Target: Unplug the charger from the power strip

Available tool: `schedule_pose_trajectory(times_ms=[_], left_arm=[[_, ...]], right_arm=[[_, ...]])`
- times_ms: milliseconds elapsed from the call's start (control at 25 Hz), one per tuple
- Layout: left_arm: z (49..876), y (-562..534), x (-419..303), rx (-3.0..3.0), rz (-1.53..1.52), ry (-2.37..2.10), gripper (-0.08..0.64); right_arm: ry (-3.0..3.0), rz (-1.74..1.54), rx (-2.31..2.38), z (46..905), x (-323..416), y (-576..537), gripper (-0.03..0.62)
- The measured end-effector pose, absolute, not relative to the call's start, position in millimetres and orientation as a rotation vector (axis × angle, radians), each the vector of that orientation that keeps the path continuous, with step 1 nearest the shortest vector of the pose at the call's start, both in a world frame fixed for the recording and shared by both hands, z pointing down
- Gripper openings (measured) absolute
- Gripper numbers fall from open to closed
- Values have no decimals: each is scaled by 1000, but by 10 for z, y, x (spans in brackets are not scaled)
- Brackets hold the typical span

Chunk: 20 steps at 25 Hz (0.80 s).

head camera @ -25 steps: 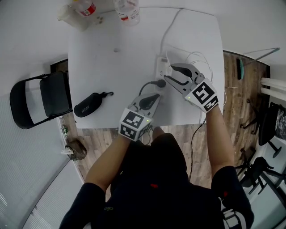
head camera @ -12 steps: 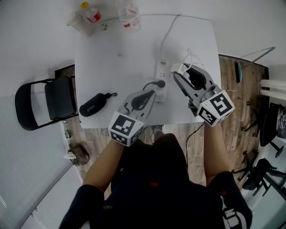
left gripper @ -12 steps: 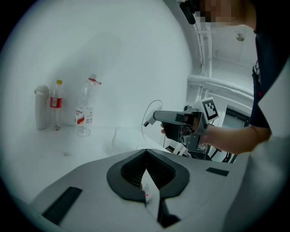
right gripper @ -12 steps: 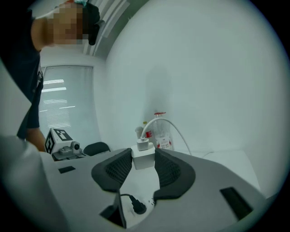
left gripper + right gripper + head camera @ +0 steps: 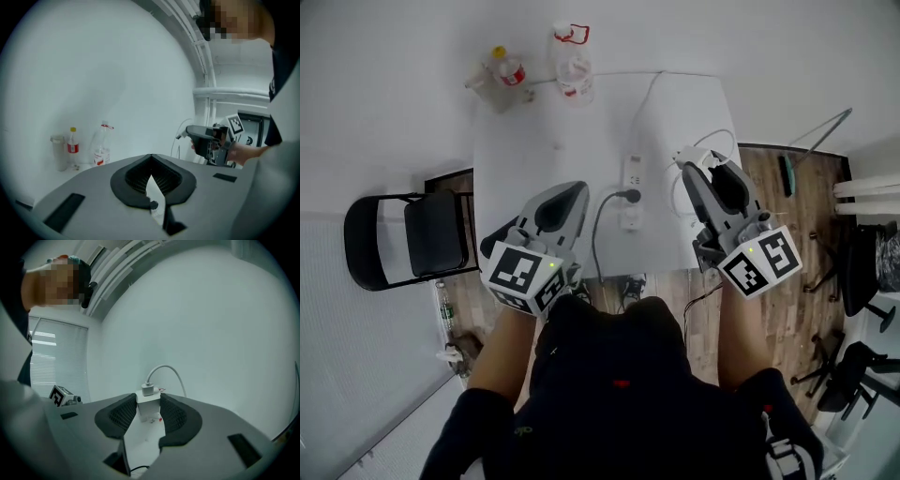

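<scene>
- Head view: the power strip [image 5: 629, 178] lies on the white table [image 5: 525, 141], with a black plug [image 5: 630, 196] seated in it and its black cable [image 5: 597, 234] trailing toward the person.
- The right gripper [image 5: 694, 167] is to the right of the power strip, its jaws clamped on the white charger [image 5: 686, 156]. The charger is clear of the strip, not touching it, and its white cable [image 5: 720, 139] loops just beyond it.
- The left gripper [image 5: 574, 188] hangs to the left of the power strip, apart from it.
- Two bottles [image 5: 570, 64] stand at the table's far edge, well beyond the strip.
- Left gripper view: the two dark pads meet at their tips with nothing between them. The other gripper shows to the right, and the bottles stand to the left against the white wall.
- Right gripper view: the charger sits squarely between the ribbed pads, both pressing its sides. Its cable plugs into the outer end and arches up and to the right.
</scene>
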<state>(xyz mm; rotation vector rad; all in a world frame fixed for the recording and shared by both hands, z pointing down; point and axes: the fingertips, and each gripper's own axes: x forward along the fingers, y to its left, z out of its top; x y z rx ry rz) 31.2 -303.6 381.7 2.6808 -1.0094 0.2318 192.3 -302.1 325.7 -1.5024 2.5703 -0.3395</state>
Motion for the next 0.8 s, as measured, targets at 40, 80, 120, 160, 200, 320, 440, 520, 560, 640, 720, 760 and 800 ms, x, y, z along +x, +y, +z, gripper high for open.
schedule_pose_trajectory(times_ms=[40,80,120,160,200,320,440,520,560,640,720,760,800], left_arm=[[3689,-3041,275,2679,198,-1029,18],[3567,-3034,239,2682,169,-1043,18],[3453,-3020,206,2690,145,-1051,18],[3344,-3002,174,2697,121,-1053,18],[3239,-2983,142,2702,93,-1049,18],[2948,-2933,32,2711,11,-1047,18],[2733,-2875,-85,2748,-25,-1067,18],[2606,-2853,-164,2773,-47,-1098,18],[2546,-2845,-201,2782,-61,-1113,18],[2459,-2822,-264,2794,-88,-1127,18],[2420,-2802,-316,2805,-101,-1134,18],[2411,-2797,-335,2811,-99,-1140,18],[2406,-2795,-348,2818,-94,-1145,18]], right_arm=[[2566,-317,-1516,3181,1930,-2977,164],[2564,-291,-1531,3106,1932,-2931,164],[2563,-261,-1547,3032,1930,-2883,166],[2562,-230,-1565,2957,1927,-2834,166],[2560,-200,-1583,2884,1923,-2785,166],[2543,-130,-1618,2680,1907,-2654,166],[2523,-92,-1646,2531,1871,-2551,166],[2516,-69,-1663,2446,1833,-2496,166],[2515,-55,-1666,2406,1808,-2469,166],[2519,-20,-1665,2344,1745,-2410,166],[2526,12,-1663,2319,1686,-2361,166],[2527,19,-1663,2314,1669,-2345,166],[2526,19,-1664,2310,1661,-2335,166]])
